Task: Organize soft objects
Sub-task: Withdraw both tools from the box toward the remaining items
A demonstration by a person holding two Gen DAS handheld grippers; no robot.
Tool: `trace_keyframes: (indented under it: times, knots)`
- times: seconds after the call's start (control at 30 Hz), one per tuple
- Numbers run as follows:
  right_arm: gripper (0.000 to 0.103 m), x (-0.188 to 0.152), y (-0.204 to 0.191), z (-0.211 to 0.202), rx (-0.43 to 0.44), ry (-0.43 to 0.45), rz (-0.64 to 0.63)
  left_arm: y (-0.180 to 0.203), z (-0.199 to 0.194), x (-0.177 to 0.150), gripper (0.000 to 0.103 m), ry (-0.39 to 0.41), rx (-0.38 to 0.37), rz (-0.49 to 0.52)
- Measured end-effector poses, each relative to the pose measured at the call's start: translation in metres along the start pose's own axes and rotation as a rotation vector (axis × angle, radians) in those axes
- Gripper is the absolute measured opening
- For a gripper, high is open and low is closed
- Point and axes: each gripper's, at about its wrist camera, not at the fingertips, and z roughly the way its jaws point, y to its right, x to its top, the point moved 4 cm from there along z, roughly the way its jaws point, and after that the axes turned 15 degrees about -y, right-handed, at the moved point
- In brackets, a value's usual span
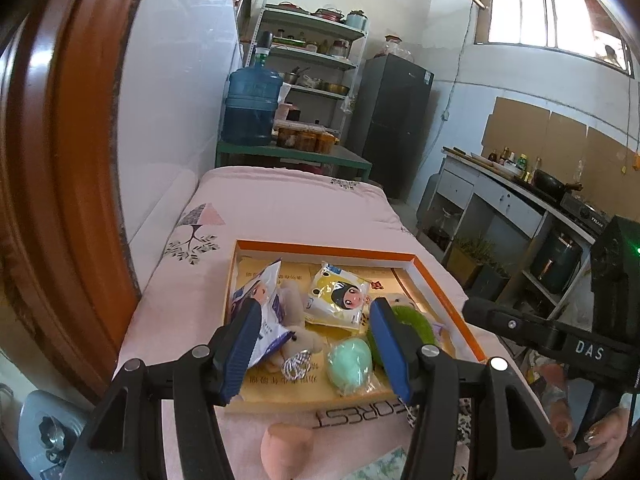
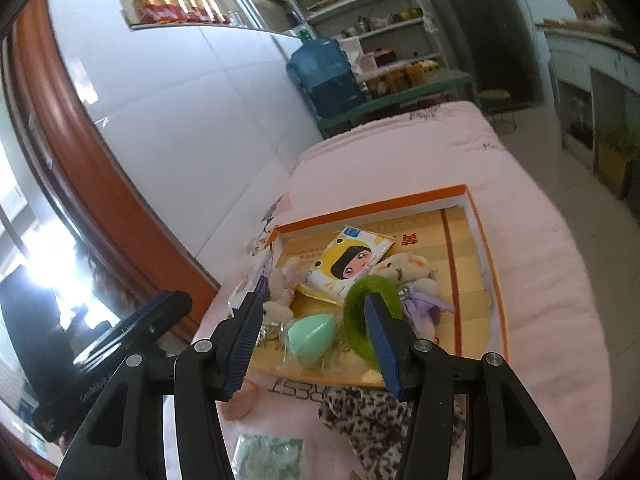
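Both tongs wide, empty | my left gripper (image 1: pixel 316 344) | my right gripper (image 2: pixel 316 340) | pink sponge (image 1: pixel 286 446) lower centre, outside orange tray (image 1: pixel 444 284) | left nearer, I judge

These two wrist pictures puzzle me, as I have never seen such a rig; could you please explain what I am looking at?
A person holds a handheld two-finger tool in each hand; a camera on each looks along its jaws. One picture looks from the left gripper, the other from the right gripper. Both stand open and hold nothing.

On a pink bed cover lies an orange-rimmed box. In it are a yellow cartoon packet, a mint green egg-shaped sponge, a fuzzy green ring and small plush toys. Outside it, nearer the cameras, lie a peach sponge and a leopard-print cloth.
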Motion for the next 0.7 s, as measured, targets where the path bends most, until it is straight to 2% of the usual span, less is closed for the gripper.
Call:
trace_keyframes:
  times: [0.33, 0.7]
  knots:
    - [0.055, -0.025, -0.028, -0.03, -0.016, 0.028, -0.073, 0.004, -0.034, -0.019, 0.056, 0.036, 0.01, 0.003]
    - [0.055, -0.054, -0.043, -0.043, -0.047, 0.029, -0.134, 0.01, -0.057, -0.048, 0.056, 0.047, 0.003, -0.007]
